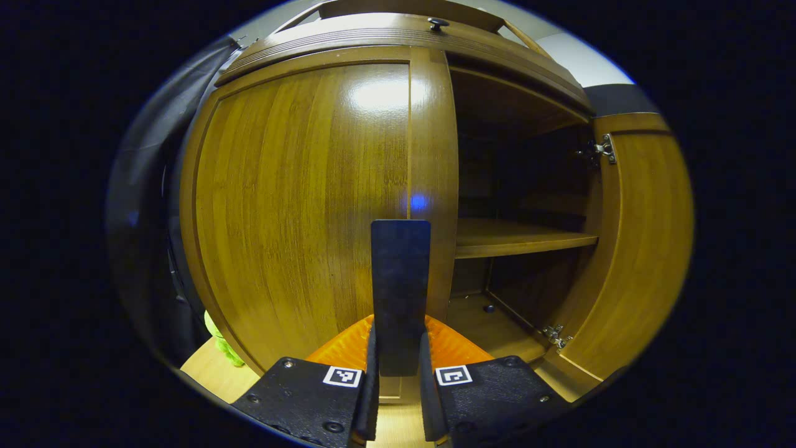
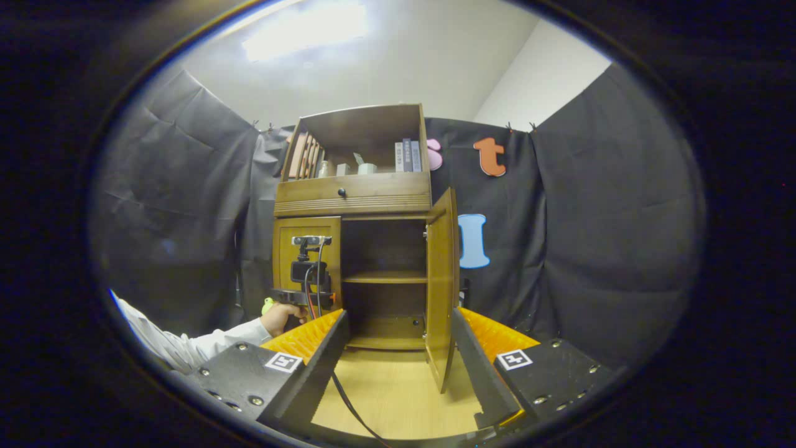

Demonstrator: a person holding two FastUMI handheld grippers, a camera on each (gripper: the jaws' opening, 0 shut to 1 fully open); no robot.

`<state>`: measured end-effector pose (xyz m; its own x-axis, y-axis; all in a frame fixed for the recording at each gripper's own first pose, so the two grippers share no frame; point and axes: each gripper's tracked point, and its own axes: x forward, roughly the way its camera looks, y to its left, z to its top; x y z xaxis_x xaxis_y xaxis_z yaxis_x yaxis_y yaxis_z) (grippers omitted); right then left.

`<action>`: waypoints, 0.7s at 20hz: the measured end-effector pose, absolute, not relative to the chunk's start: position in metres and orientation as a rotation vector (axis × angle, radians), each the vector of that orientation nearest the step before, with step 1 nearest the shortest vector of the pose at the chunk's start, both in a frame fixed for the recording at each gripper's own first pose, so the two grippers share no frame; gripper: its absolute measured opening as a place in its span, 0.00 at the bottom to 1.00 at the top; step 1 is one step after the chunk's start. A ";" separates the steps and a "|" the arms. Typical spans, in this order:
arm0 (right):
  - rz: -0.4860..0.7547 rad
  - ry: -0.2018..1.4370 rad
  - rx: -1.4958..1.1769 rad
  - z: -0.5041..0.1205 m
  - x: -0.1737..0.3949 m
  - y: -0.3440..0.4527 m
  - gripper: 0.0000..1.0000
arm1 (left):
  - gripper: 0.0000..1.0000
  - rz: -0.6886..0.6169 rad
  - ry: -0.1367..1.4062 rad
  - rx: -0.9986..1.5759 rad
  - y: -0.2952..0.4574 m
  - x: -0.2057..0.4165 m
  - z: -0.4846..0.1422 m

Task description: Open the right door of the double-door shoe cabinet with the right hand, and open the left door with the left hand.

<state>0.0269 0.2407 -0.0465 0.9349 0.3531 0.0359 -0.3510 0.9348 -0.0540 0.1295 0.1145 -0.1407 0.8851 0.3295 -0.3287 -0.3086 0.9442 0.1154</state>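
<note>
Left tool has its fingers drawn nearly together right up against the left door, which sits closed (whether it grips the door's edge I cannot tell). Right tool stands wide open, holding nothing, well back from the shoe cabinet; the right door hangs open over the wooden tabletop.

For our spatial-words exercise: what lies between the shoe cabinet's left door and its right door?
Between left door and right door: the open interior with one shelf, clearest in the right gripper view.
</note>
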 end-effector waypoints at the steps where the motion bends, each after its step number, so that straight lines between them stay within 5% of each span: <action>1: 0.366 -0.057 -0.045 -0.043 0.023 0.243 0.98 | 0.29 0.321 0.349 0.061 0.114 0.131 -0.140; 9: 0.378 -0.068 -0.038 -0.049 0.014 0.258 0.98 | 0.29 0.294 0.342 0.113 0.111 0.115 -0.138; 14: 0.281 -0.065 -0.027 -0.058 0.020 0.237 0.96 | 0.29 0.270 0.313 0.122 0.112 0.115 -0.137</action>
<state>0.0195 0.2370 -0.0576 0.9587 0.2777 0.0606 -0.2760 0.9605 -0.0359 0.1155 0.1119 -0.1368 0.9160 0.2803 -0.2871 -0.2426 0.9568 0.1599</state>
